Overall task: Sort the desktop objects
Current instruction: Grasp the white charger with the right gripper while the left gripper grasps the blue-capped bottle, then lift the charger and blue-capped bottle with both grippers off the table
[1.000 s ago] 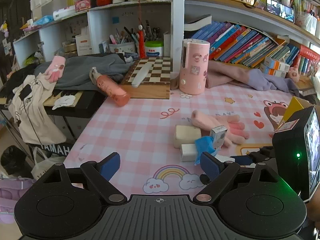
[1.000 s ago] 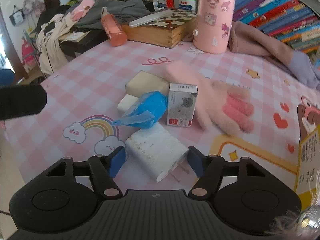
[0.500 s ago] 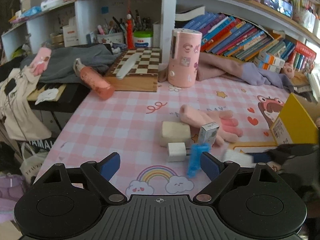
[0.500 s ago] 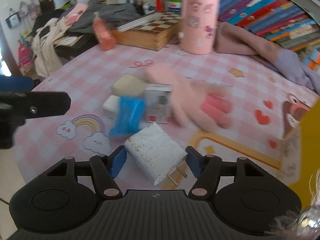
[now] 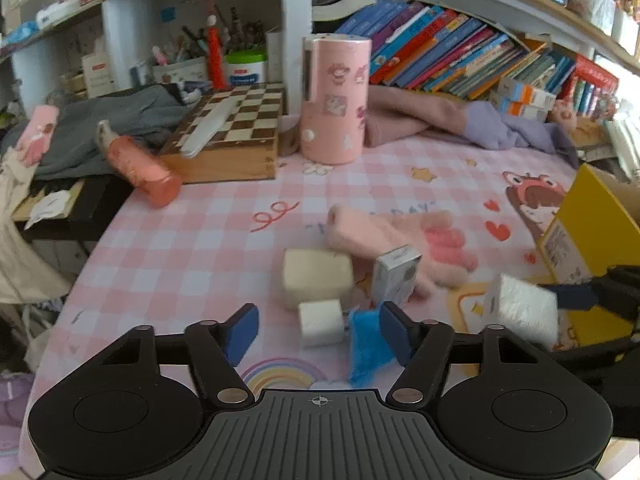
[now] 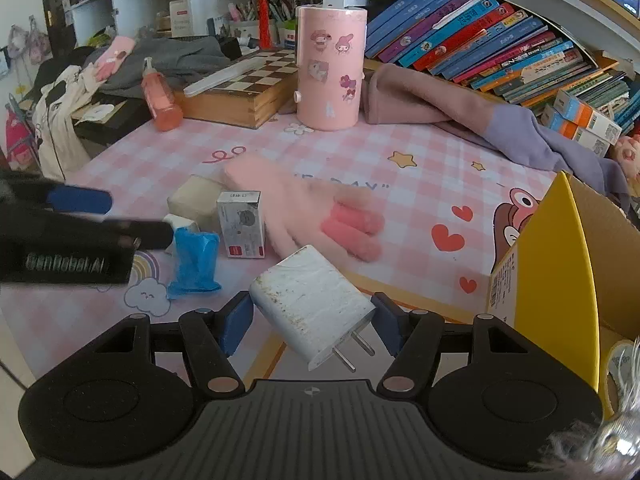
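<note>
Yellow box (image 6: 552, 264), contents hidden

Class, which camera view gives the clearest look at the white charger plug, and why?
The right wrist view: the white charger plug fills the foreground, sharp, prongs visible, clamped between the right gripper jaws. The left wrist view shows it blurred at the right side, prongs hidden.

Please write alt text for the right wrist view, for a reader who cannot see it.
The right gripper holds a white plug-in charger between its blue pads, prongs toward the camera, above a pink checked desk mat. Behind lie a pink glove, a small grey box and a blue wrapper; a yellow cardboard box stands open at right.
</note>
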Demonstrator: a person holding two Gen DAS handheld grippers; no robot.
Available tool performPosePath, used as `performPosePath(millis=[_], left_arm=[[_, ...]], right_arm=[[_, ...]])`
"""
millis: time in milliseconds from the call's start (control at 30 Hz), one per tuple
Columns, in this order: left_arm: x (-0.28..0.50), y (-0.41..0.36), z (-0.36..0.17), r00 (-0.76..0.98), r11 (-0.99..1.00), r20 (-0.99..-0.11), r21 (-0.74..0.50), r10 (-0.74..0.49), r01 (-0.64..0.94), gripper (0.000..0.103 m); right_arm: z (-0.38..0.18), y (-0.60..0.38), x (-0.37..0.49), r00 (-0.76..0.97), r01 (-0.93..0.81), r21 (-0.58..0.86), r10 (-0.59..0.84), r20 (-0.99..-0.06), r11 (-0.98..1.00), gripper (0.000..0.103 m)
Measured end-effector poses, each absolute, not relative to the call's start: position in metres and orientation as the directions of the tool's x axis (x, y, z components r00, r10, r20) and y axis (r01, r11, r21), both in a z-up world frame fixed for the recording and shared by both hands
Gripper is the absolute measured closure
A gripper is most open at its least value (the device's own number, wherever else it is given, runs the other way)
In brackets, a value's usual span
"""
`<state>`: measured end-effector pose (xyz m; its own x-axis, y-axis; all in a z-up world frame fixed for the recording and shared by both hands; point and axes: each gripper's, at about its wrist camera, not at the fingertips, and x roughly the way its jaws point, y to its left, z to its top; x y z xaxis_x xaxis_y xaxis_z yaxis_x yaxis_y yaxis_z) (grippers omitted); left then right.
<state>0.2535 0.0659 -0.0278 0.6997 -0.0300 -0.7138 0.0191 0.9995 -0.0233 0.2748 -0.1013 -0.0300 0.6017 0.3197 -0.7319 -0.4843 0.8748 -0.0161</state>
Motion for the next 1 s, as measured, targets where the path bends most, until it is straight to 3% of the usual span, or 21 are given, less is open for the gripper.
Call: performPosePath(millis=[33,100,300,433,600,1000], left_arm=[[0.255,0.064,-0.029,0.696,0.999,-0.717,-0.022,-0.041,0.036,0.053],[0.258,0.058,-0.034,0.682,0.997,-0.728,-0.029,-0.073,0.075,0.059],[0.267,0.047,-0.048,0.644,0.994,-0.759,-0.042,-0.094,0.096,0.063],[0.266,0.035,-0.053,0.653,0.99,-0.753,0.012,-0.083,0.139,0.064],[0.266,0.025,-0.059,0.659,0.982,-0.75,0.072,-0.064,0.177,0.076],[0.266,0.033,-0.068,0.653,0.988,-0.754,0.031,-0.077,0.153,0.078]], right_arm=[[-0.03,-0.101,0.275,0.6,-0.486,-0.018,0.318,-0.734,0.874,0.041],[-0.032,-0.101,0.276,0.597,-0.486,-0.025,0.311,-0.74,0.873,0.041],[-0.035,-0.103,0.276,0.586,-0.483,-0.037,0.292,-0.756,0.875,0.041],[-0.036,-0.105,0.276,0.585,-0.484,-0.041,0.288,-0.758,0.874,0.041],[-0.037,-0.107,0.277,0.581,-0.478,-0.037,0.284,-0.763,0.878,0.041],[-0.034,-0.105,0.268,0.589,-0.491,-0.041,0.297,-0.752,0.87,0.041]])
